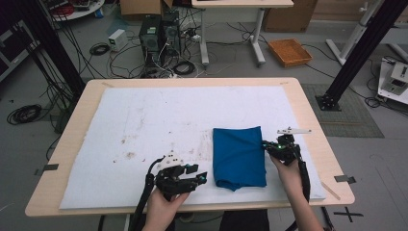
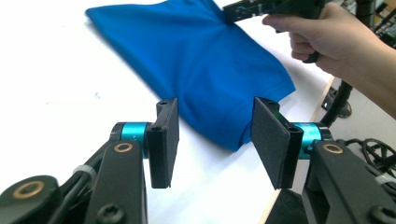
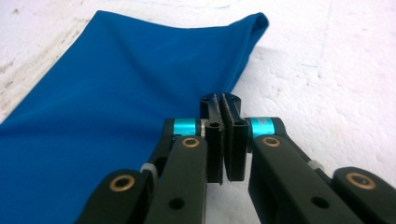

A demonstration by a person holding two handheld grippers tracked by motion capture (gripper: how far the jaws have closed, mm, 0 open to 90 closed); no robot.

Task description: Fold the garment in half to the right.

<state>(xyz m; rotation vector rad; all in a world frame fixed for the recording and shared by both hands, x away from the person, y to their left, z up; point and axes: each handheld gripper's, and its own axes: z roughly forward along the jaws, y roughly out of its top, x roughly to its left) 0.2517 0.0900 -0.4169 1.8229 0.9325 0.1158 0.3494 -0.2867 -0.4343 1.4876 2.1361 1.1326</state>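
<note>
A folded blue cloth (image 1: 239,156) lies on the white mat (image 1: 144,115), right of the table's middle. My right gripper (image 1: 266,146) is at the cloth's right edge. In the right gripper view its jaws (image 3: 222,105) are pressed together on that edge of the cloth (image 3: 107,102). In the left gripper view, creases in the cloth (image 2: 196,60) run toward the right gripper's tip (image 2: 233,11). My left gripper (image 1: 197,172) hovers just left of the cloth's near corner. It (image 2: 215,135) stands open with nothing between its pads, and the cloth's corner lies just beyond them.
The mat covers most of the wooden table (image 1: 72,144) and has brown stains (image 1: 129,155) left of centre. On the floor beyond are computer towers (image 1: 159,31), cables and an orange tray (image 1: 290,51). Black frame posts (image 1: 358,53) stand at both sides.
</note>
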